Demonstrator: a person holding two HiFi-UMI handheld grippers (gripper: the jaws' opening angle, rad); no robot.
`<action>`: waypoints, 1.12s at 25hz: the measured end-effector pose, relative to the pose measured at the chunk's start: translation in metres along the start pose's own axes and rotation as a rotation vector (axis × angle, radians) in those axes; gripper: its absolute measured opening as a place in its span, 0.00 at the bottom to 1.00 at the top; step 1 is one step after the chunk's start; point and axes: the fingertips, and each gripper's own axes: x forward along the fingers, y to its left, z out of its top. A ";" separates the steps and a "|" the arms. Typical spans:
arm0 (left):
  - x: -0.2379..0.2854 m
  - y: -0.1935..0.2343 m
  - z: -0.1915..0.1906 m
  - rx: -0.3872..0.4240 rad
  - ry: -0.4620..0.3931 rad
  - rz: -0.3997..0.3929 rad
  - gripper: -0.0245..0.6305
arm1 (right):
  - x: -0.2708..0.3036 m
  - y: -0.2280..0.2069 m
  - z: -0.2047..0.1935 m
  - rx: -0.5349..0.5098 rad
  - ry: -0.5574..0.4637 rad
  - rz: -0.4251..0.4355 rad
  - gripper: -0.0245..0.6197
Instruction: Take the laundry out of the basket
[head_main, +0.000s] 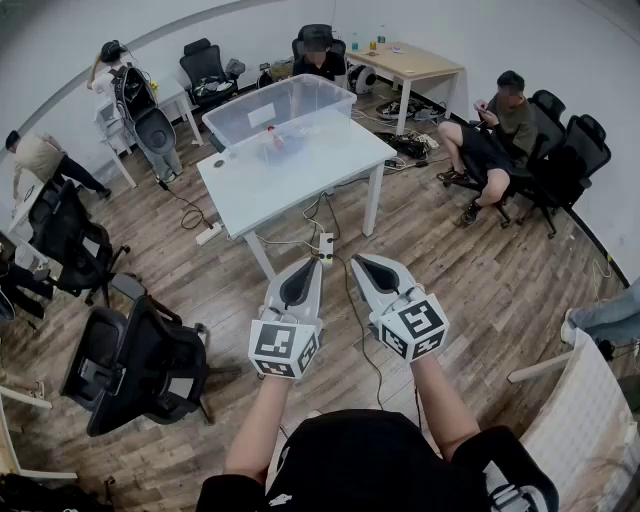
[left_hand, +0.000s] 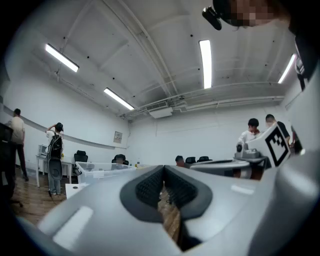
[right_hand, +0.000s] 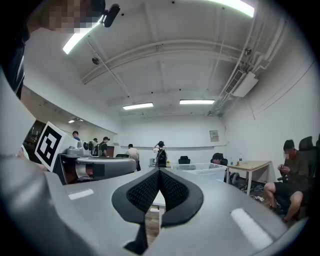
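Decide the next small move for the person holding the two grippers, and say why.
Probably step forward toward the white table. The left gripper and right gripper are held level above the wood floor, jaws shut with nothing between them. Both are well short of the clear plastic basket on that table, so neither can reach in yet.

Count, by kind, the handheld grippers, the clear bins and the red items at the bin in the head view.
Grippers: 2, the left gripper and the right gripper
Clear plastic bin: 1
Red item: 1
Total: 4
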 end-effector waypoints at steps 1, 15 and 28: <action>0.000 -0.001 0.000 0.001 0.000 0.000 0.05 | -0.001 0.000 0.001 -0.001 -0.002 0.002 0.04; 0.001 -0.006 -0.003 0.000 0.005 0.005 0.05 | -0.004 -0.002 0.000 0.008 -0.012 -0.004 0.04; 0.009 -0.031 0.000 0.010 0.013 0.018 0.05 | -0.025 -0.017 0.004 0.016 -0.027 0.014 0.04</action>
